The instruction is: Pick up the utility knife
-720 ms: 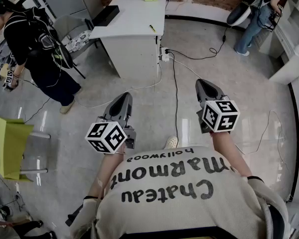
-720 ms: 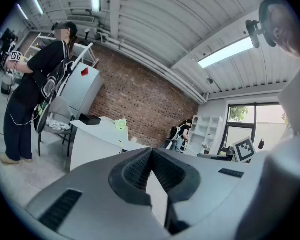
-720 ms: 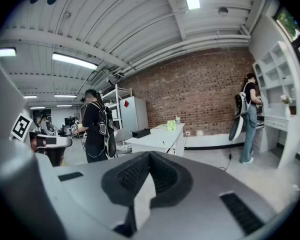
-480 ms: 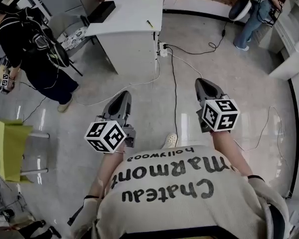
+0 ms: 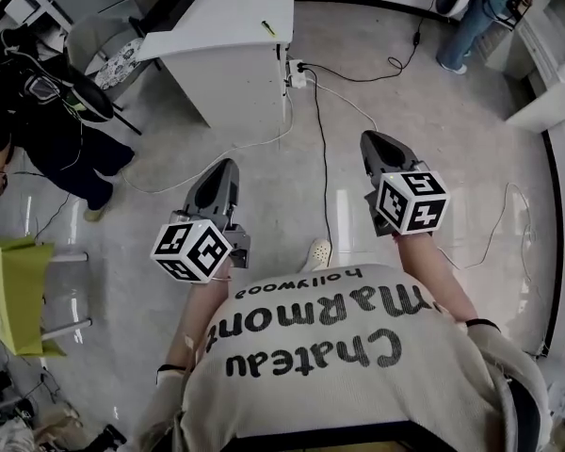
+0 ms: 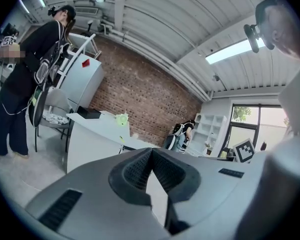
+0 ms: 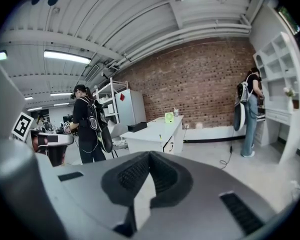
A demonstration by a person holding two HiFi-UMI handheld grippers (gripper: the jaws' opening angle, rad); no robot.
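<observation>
The utility knife (image 5: 266, 28) is a small yellow object lying on the white table (image 5: 226, 26) far ahead of me; it also shows in the left gripper view (image 6: 121, 138) and the right gripper view (image 7: 160, 136). My left gripper (image 5: 222, 169) hangs in the air over the floor, shut and empty, its tips meeting in its own view (image 6: 151, 152). My right gripper (image 5: 371, 143) is held beside it at about the same height, also shut with nothing in it (image 7: 150, 156). Both point toward the table and are well short of it.
A black box (image 5: 169, 8) lies on the table, and a green fan (image 7: 169, 117) stands at its far end. Cables (image 5: 322, 130) trail across the floor from a power strip (image 5: 296, 73). A person in black (image 5: 38, 111) stands left, another person (image 5: 471, 17) far right. A yellow-green table (image 5: 9, 281) is at left.
The table has slid toward the top edge of the head view and the person in black toward the left edge. Both grippers sit slightly higher in frame and stay shut.
</observation>
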